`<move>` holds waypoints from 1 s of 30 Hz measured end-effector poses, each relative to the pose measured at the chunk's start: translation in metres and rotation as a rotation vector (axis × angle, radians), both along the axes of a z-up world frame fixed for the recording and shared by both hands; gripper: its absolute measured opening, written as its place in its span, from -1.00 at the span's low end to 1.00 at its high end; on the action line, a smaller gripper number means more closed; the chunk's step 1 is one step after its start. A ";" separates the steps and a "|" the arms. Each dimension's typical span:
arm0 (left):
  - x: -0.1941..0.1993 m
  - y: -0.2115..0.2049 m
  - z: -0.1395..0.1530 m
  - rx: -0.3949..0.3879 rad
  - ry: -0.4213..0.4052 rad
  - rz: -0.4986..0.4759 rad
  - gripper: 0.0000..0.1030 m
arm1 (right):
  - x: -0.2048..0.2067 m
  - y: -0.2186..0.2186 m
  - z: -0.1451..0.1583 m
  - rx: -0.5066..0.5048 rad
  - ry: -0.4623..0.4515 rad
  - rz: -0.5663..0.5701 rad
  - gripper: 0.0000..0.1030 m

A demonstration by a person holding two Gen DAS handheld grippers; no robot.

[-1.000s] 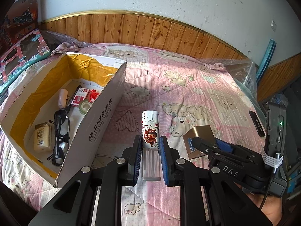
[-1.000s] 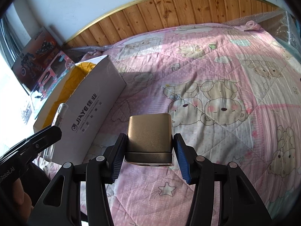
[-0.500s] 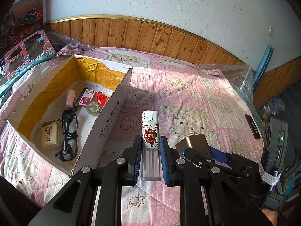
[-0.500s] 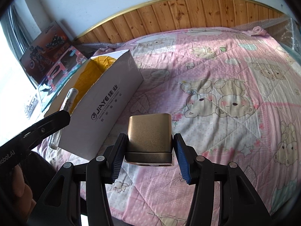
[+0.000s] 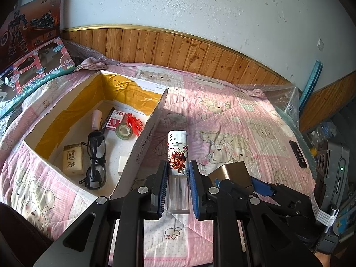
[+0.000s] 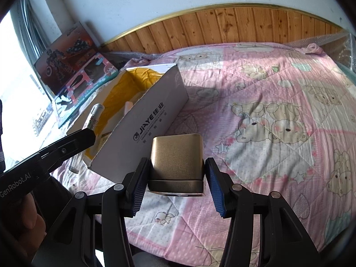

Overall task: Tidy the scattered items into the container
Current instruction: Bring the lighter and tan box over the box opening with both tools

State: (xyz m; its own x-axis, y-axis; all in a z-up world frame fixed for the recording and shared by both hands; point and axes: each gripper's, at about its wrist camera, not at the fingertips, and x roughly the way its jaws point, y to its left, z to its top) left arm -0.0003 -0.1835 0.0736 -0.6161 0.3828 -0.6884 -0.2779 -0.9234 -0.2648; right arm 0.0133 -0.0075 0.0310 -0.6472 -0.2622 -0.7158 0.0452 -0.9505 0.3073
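My left gripper (image 5: 178,178) is shut on a white lighter (image 5: 178,151) with a red cartoon figure, held above the pink quilt just right of the open cardboard box (image 5: 144,140). The box holds black glasses (image 5: 95,155), a tape roll (image 5: 124,130), a small tan packet (image 5: 72,160) and other small items. My right gripper (image 6: 176,182) is shut on a gold metallic box (image 6: 176,160), lifted over the quilt to the right of the cardboard box (image 6: 155,124). In the left wrist view the gold box (image 5: 233,173) and right gripper sit close at the lower right.
A pink bear-print quilt (image 6: 278,111) covers the bed. Toy boxes (image 5: 33,71) lean at the far left by the wood-panelled wall. A black phone-like device (image 5: 298,153) lies on the quilt's right side, with bubble wrap (image 5: 287,102) beyond it.
Both grippers have risen and drawn back with their loads, so the cardboard box and bed look farther away. The lighter and gold box stay clamped.
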 end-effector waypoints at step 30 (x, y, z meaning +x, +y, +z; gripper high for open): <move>-0.025 -0.127 0.019 0.095 0.013 0.201 -0.61 | -0.027 -0.092 0.057 0.022 0.080 0.147 0.04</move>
